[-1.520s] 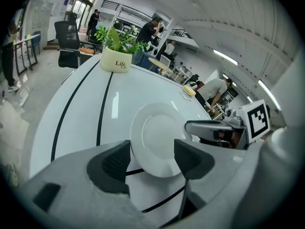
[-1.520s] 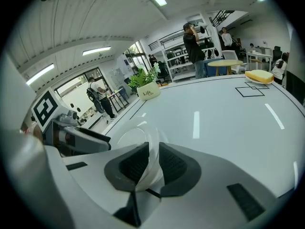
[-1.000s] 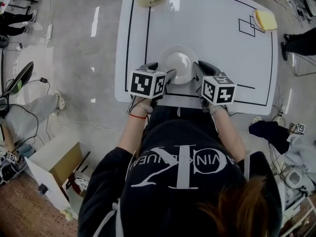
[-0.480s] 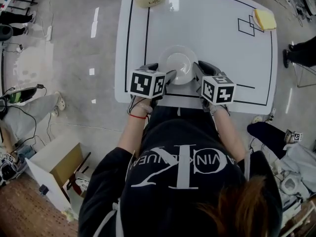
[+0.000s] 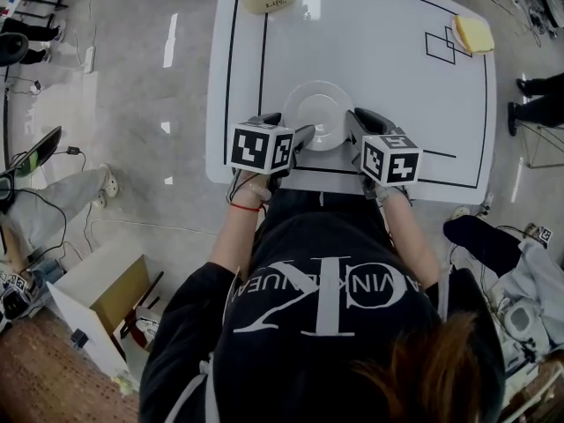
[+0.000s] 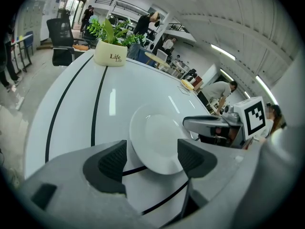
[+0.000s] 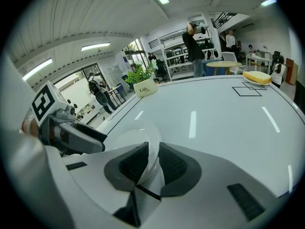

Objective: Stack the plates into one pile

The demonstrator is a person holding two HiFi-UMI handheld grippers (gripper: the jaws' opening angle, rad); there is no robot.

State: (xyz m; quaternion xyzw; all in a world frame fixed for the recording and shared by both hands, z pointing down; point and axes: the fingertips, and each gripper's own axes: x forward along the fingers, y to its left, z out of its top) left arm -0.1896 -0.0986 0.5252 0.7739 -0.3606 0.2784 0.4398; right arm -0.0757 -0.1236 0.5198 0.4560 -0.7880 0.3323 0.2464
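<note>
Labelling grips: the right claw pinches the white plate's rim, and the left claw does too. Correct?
No. The right claw does pinch the white plate by its rim, but the left claw has just been opening: the left gripper view shows its pads apart, the plate's edge between them.

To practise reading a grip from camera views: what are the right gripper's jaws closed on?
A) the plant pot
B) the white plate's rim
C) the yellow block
B: in the right gripper view, the right gripper presses its pads on both faces of the white plate at its rim.
</note>
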